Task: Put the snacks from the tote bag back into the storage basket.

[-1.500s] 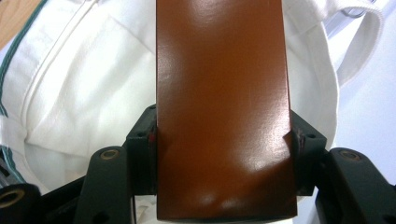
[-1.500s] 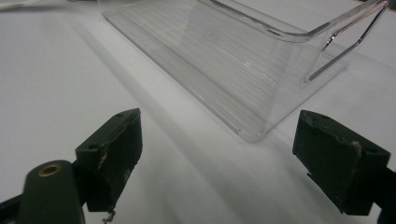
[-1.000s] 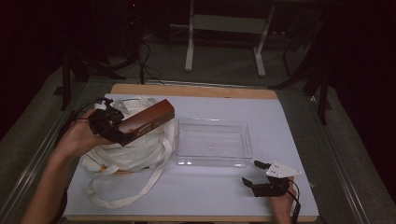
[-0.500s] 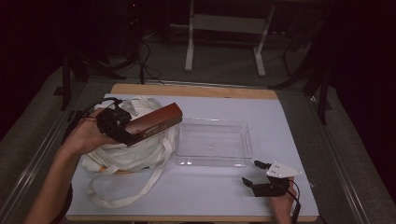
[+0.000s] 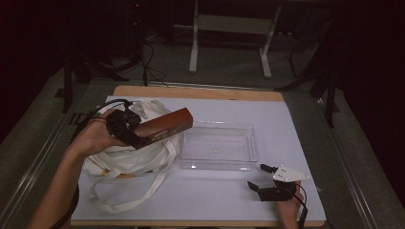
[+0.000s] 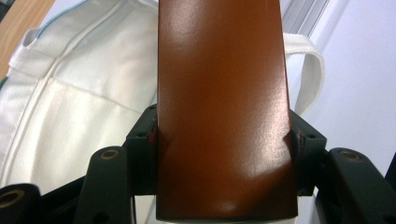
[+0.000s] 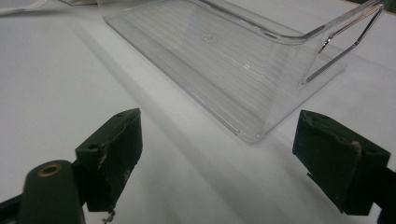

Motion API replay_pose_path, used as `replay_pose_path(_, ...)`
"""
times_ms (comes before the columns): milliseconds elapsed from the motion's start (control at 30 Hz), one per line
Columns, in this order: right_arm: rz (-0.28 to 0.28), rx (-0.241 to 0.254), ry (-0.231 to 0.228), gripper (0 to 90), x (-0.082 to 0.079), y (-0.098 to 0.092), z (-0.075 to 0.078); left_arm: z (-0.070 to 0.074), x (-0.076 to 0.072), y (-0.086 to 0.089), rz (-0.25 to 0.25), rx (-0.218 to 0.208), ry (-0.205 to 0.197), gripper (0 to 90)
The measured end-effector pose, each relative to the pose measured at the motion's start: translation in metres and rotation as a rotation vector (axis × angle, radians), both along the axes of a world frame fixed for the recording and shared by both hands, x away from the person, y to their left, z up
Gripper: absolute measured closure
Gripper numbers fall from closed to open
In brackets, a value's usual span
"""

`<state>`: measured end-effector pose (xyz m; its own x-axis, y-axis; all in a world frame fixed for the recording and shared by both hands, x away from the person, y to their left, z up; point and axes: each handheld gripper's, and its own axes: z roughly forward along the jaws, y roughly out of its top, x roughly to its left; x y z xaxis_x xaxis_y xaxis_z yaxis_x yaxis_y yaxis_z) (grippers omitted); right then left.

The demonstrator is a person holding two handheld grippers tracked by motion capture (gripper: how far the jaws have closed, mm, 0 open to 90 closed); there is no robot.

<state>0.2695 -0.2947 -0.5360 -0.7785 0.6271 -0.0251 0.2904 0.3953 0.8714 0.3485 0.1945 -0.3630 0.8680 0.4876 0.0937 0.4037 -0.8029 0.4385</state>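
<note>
Both arms come in bare, with no sleeves or gloves. The left gripper point(image 5: 128, 130) is black, with a black cable looping off its back; its 2 jaws are blocky black pads on arms with brass-ringed holes. The right gripper point(image 5: 261, 178) is black too, topped by a pale grey 3-cornered plate, with a thin black cable trailing back. Its pads look scuffed and chipped.

A clear plastic tray point(image 5: 218, 152) sits on the white worktop point(image 5: 286, 124), just right of a white cloth bag point(image 5: 124, 157). Beyond the worktop's far wooden edge point(image 5: 200, 93) stands a white metal frame point(image 5: 229, 33) on the grey floor point(image 5: 224, 67).
</note>
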Motion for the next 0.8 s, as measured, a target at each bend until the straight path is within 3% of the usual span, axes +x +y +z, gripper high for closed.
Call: replay_pose_path(800, 0.001, 0.002, 0.000, 15.8, 0.000, 0.000, 0.000, 0.007, 0.008, -0.025, -0.093, 0.014, -0.024, 43.2)
